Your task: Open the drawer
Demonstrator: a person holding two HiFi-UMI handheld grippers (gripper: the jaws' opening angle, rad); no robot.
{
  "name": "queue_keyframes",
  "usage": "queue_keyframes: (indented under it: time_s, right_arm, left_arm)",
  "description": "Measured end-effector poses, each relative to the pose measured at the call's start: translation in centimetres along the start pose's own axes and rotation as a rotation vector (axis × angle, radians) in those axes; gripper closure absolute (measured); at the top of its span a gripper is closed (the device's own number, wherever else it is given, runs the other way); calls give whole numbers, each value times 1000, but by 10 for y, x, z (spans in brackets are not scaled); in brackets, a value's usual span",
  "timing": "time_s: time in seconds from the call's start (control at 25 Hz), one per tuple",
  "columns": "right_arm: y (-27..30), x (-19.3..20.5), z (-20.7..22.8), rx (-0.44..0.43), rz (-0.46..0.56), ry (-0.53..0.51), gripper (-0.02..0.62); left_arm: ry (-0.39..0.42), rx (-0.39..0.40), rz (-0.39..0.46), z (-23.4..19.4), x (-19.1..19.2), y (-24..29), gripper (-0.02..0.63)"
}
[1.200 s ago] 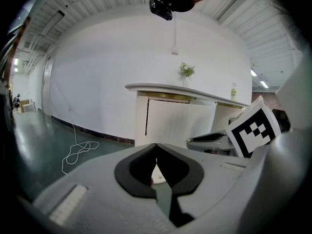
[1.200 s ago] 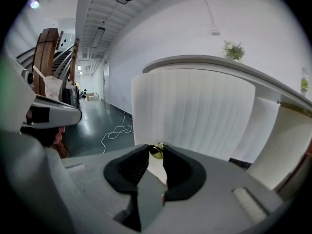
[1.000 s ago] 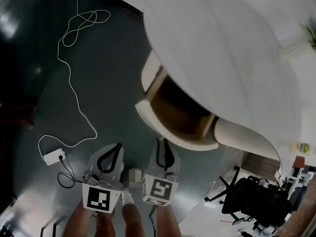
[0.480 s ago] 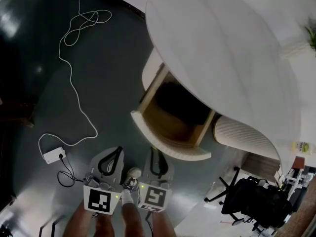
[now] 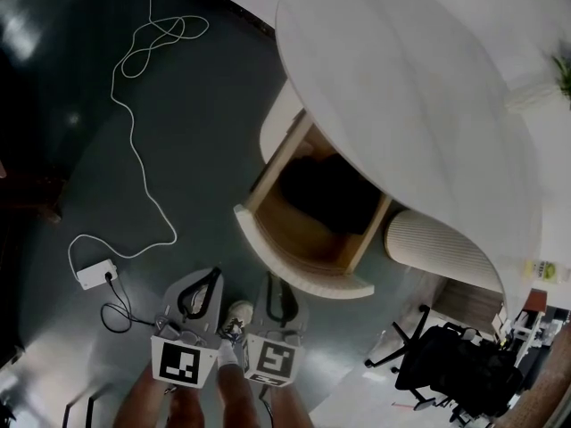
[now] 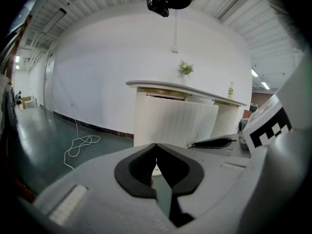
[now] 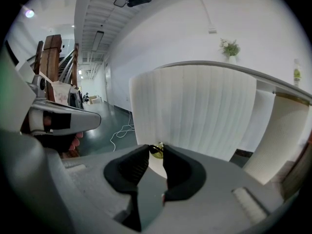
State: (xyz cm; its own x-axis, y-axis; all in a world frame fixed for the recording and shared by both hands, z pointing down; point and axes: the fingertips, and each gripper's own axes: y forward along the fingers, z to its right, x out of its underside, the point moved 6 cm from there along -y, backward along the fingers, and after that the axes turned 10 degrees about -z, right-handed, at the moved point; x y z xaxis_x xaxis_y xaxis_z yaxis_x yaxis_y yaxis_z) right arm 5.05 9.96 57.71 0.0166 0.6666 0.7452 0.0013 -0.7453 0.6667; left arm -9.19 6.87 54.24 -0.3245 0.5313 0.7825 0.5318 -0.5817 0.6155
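Evidently mid-pull: the right tongs [image 7: 156, 148] pinch the brass knob [image 7: 157, 151] to draw the drawer [image 5: 299, 273], already well out at centre frame below the tabletop [image 5: 401, 87]; the left tongs [image 6: 156, 147] idle, closed on nothing.

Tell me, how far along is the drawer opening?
Done: the drawer stands well out from under the white counter, its inside showing. In hand: the right tongs pinch its small brass knob; the left tongs are shut and empty. Left: perhaps a little more pull, then letting go.
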Motion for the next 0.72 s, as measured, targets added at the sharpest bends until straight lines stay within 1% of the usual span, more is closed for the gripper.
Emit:
queue_keyframes:
  time_s: [0.44, 0.56, 0.6, 0.64, 0.72]
  right_arm:
    - [1, 0, 0, 1, -4, 4, 500]
    - [0, 0, 2, -13, -2, 15, 495]
    - [-1, 0, 3, -20, -3, 23, 491]
    - [-2, 0, 3, -25, -3, 30, 471]
    - [-4, -1, 5, -28, -2, 36, 462]
  left_arm:
    - [-1, -14, 0, 0, -3, -4, 595]
    - [5, -10, 2, 1, -7, -5, 595]
    - [7, -9, 2, 1, -8, -6, 595]
    - [9, -9, 3, 1, -10, -7, 595]
    - [13, -11, 8, 0, -14, -8, 595]
